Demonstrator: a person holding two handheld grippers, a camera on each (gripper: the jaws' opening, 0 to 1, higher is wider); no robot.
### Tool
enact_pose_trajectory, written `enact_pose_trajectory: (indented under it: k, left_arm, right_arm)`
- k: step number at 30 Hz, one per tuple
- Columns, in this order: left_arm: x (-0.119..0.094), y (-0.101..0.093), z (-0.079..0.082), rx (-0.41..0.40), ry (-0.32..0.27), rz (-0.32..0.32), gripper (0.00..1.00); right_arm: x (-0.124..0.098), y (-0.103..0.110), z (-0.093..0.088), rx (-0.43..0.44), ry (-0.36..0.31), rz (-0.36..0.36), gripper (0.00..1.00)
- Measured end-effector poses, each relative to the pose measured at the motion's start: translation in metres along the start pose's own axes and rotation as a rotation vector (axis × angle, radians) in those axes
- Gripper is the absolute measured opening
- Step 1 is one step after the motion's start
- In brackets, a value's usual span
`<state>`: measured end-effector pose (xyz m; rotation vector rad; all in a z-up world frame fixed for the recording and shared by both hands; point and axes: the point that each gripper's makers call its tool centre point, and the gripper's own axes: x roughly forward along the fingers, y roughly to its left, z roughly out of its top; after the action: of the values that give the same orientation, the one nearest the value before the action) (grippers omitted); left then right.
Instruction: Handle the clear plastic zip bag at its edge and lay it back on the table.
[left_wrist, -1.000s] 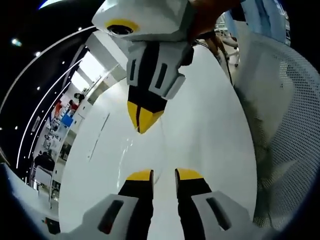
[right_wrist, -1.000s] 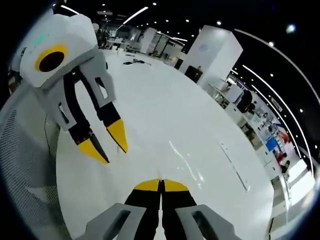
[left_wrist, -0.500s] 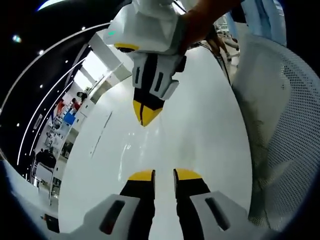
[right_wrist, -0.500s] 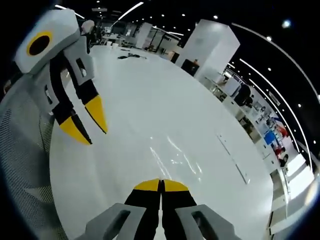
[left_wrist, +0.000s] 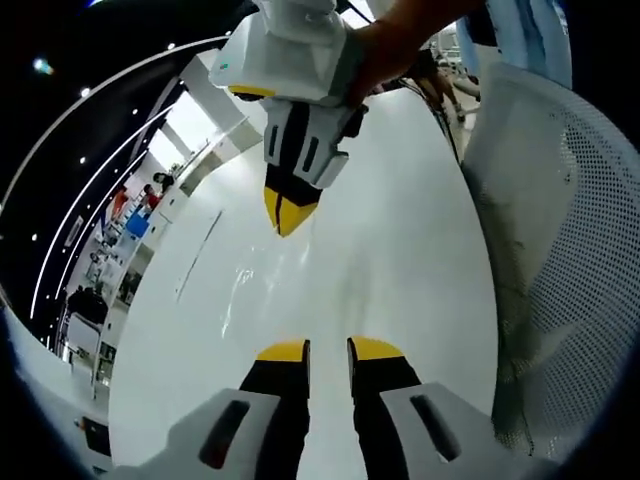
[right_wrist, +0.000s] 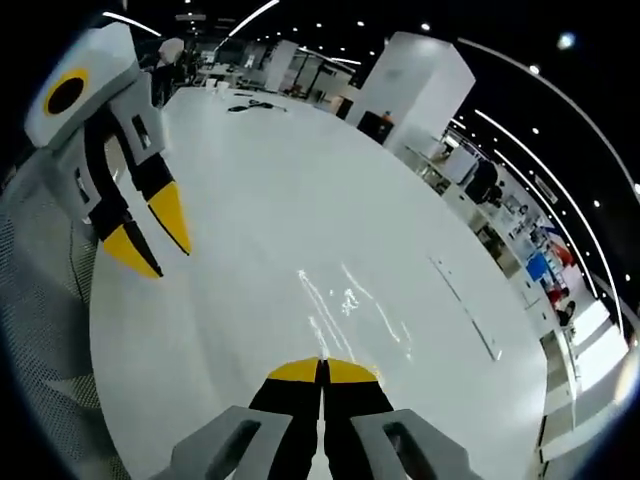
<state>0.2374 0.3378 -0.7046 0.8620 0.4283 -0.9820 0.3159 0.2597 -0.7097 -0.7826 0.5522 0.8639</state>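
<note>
The clear plastic zip bag (right_wrist: 345, 305) lies on the white surface (right_wrist: 260, 200), its near edge running in between the right gripper (right_wrist: 322, 371) fingers, which are pressed together on it; it shows only by glints. The left gripper (left_wrist: 327, 349) hangs just above the surface beside the mesh chair (left_wrist: 570, 250), fingers parted and holding nothing. In my judgement the risk is the thin film clinging to the fingers on release, so the bag drags or folds instead of lying flat.
</note>
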Motion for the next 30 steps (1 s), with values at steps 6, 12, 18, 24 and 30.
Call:
enact_pose_trajectory:
  k: [6,12,18,24,30]
  left_arm:
    - [-0.001,-0.004,-0.007,-0.018,0.013,-0.007,0.12]
    - [-0.003,-0.002,-0.01,-0.022,0.014,-0.005,0.12]
    - [-0.004,0.002,-0.012,-0.026,0.013,0.002,0.12]
    - [-0.004,0.003,-0.013,-0.027,0.017,0.003,0.11]
    - [-0.004,0.004,-0.013,-0.027,0.017,0.004,0.11]
  right_arm:
    - [0.002,-0.001,-0.001,-0.012,0.007,-0.003,0.0]
    - [0.011,-0.004,-0.003,-0.014,0.014,-0.001,0.0]
    - [0.012,-0.002,-0.004,0.004,0.01,0.012,0.0]
    - [0.012,0.001,-0.006,0.0,0.017,0.026,0.0]
    - [0.015,0.008,-0.008,-0.047,0.027,0.052,0.0]
